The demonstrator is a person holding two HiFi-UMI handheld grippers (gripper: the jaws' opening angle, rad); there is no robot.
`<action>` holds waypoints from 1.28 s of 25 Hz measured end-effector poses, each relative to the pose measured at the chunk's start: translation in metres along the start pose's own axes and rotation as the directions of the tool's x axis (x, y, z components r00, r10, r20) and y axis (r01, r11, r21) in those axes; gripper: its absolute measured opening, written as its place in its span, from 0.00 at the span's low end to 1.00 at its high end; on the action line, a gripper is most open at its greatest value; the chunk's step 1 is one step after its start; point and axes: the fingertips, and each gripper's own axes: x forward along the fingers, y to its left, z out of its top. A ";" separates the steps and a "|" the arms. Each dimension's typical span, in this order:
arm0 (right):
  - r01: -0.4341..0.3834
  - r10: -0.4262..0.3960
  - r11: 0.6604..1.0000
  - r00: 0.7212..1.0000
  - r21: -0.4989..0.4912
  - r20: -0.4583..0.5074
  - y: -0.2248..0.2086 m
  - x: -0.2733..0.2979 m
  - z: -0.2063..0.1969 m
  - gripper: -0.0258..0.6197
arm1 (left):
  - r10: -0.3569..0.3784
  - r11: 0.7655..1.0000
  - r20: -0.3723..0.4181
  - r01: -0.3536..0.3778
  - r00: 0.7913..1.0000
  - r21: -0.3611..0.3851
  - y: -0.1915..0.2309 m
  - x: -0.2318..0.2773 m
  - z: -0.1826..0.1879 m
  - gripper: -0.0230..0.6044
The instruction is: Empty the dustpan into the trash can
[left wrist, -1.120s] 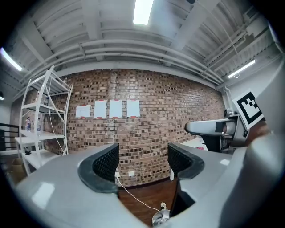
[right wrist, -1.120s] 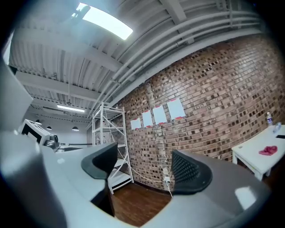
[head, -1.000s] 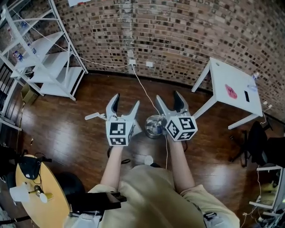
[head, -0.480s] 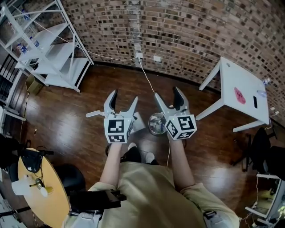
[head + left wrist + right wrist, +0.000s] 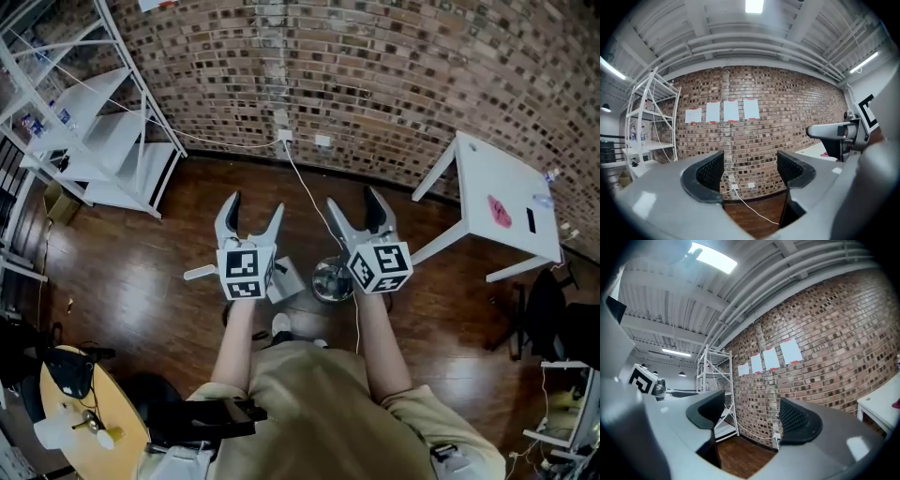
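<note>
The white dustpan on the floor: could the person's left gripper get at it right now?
Probably yes, once lowered. The left gripper is open and empty, and the white dustpan lies on the wooden floor beneath it with its handle sticking out; nothing seems to lie between.

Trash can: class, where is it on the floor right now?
In the head view, the trash can sits on the floor near the middle, just left of the right gripper's cube, with the dustpan close on its left.

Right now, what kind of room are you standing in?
Probably a workshop or lab room: a bare brick wall, white metal shelving, a white table and a dark wooden floor.
</note>
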 end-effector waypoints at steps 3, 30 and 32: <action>0.007 -0.007 1.000 1.000 -0.029 0.008 0.003 0.020 0.005 0.58 | -0.018 1.000 0.025 0.018 1.000 -0.011 0.014 0.016 0.008 0.57; -0.112 0.112 0.994 0.992 -0.011 -0.056 0.035 0.136 -0.018 0.58 | -0.063 0.998 -0.029 0.064 0.998 0.019 0.104 0.058 -0.009 0.58; -0.136 0.135 0.991 0.989 -0.005 -0.068 0.038 0.141 -0.023 0.58 | -0.039 0.997 -0.043 0.042 0.998 0.067 0.123 0.052 -0.015 0.59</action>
